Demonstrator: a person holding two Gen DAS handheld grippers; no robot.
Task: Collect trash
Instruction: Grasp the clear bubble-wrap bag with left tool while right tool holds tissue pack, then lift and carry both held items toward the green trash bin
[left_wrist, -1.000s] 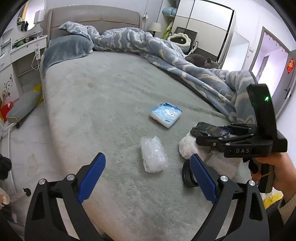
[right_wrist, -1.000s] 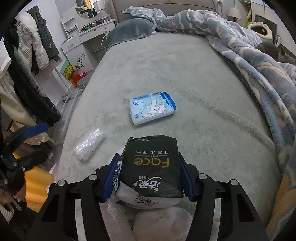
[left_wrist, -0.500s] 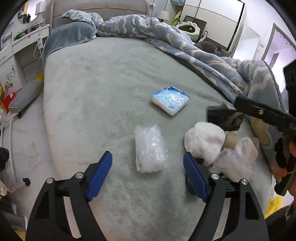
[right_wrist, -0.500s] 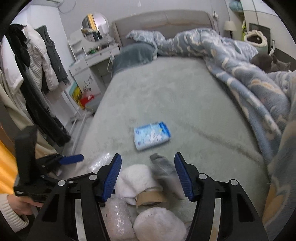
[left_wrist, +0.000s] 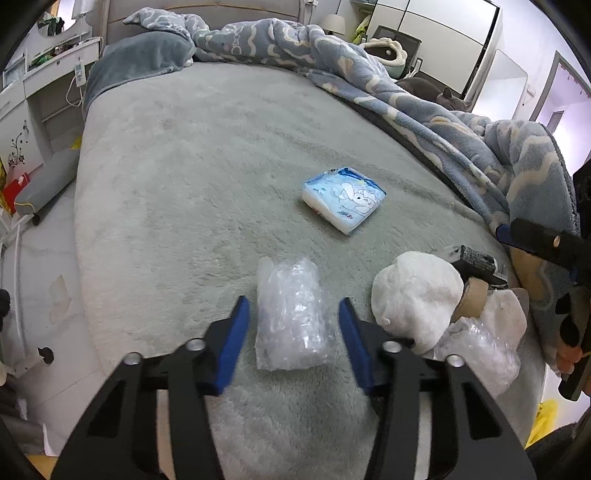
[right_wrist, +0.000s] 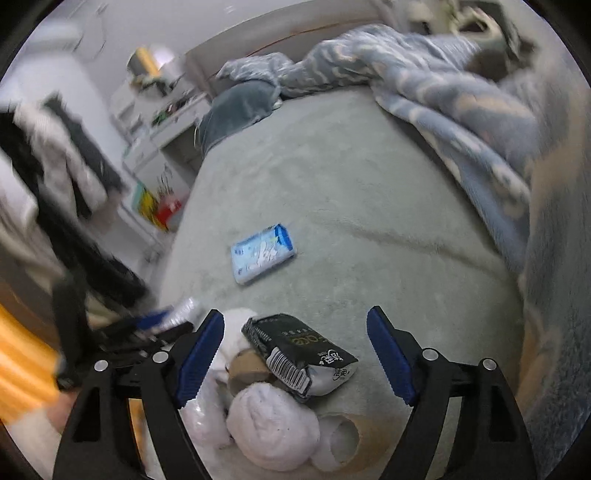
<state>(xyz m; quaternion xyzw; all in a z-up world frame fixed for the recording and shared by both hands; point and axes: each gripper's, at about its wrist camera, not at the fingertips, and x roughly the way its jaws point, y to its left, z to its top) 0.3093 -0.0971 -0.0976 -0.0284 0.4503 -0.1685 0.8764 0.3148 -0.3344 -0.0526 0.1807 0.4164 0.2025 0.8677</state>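
Just clear wrapper (left_wrist: 291, 321) (crinkled) between blue pads (left_wrist: 236, 332)

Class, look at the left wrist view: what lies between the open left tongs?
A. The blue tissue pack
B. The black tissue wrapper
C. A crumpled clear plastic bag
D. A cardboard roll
C: the crumpled clear plastic bag lies on the bed between the blue fingertips of the left tongs, ungripped.

1. The black tissue pack (right_wrist: 299, 354) lying between my right fingers carries gold lettering, upside down and only partly legible, seemingly "ace".
2. Its white end bears Chinese characters and a barcode I cannot read.
3. Print on the blue tissue pack (left_wrist: 343, 199) is too small.
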